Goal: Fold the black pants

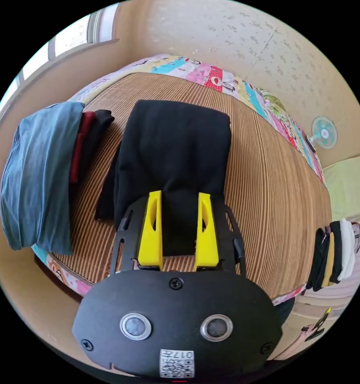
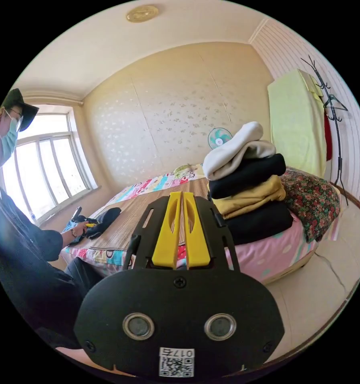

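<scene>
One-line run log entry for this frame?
pants: black pants folded on striped mat | left claw: open, over pants' near edge | right claw: shut, empty, raised | stack: folded clothes on bed

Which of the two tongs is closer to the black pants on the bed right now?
The left. The left tongs sit open right at the near edge of the black pants on the bed. The right tongs are shut, held off the bed's side, pointing toward the stack of folded clothes.

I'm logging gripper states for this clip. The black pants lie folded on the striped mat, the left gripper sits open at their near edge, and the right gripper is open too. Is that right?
Not quite: the right gripper is shut, its yellow jaws pressed together on nothing, as the right gripper view shows. The rest holds: the black pants lie folded on the striped mat, with the left gripper open at their near edge.
</scene>
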The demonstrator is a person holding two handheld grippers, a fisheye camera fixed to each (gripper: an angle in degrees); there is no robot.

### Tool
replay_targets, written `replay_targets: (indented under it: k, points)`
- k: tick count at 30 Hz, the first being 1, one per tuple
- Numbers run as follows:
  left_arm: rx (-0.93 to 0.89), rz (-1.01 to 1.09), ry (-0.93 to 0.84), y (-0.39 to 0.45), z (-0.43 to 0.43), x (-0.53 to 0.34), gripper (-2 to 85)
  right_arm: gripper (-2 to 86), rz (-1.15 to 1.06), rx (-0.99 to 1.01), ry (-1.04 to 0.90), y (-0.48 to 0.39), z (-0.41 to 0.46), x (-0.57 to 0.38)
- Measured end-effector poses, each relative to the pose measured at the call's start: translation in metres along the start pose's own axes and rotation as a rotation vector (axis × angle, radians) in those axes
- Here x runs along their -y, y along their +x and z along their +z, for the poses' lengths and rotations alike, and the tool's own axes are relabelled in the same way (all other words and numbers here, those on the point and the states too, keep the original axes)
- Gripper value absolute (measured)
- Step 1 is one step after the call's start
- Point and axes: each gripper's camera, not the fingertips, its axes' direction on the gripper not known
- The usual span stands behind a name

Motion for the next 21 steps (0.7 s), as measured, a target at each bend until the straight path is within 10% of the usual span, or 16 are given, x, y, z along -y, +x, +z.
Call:
replay_targets:
  k: [5,12,21]
  points:
    - [-0.496,0.369,0.054,0.079,-0.043,-0.039,0.1,0.5,-0.041,0.083,-0.001,-0.045,0.058,-0.025]
    - [-0.74,0.996,-0.202,0.215,-0.059,-0.261,0.0,1.6,-0.14,0.261,-0.249,-0.14,0.205,-0.059]
    - [-0.802,0.937,-0.41,0.17,-0.062,-0.336,5.1,15.0,-0.204,0.558,-0.717,-0.301,0.432,-0.133]
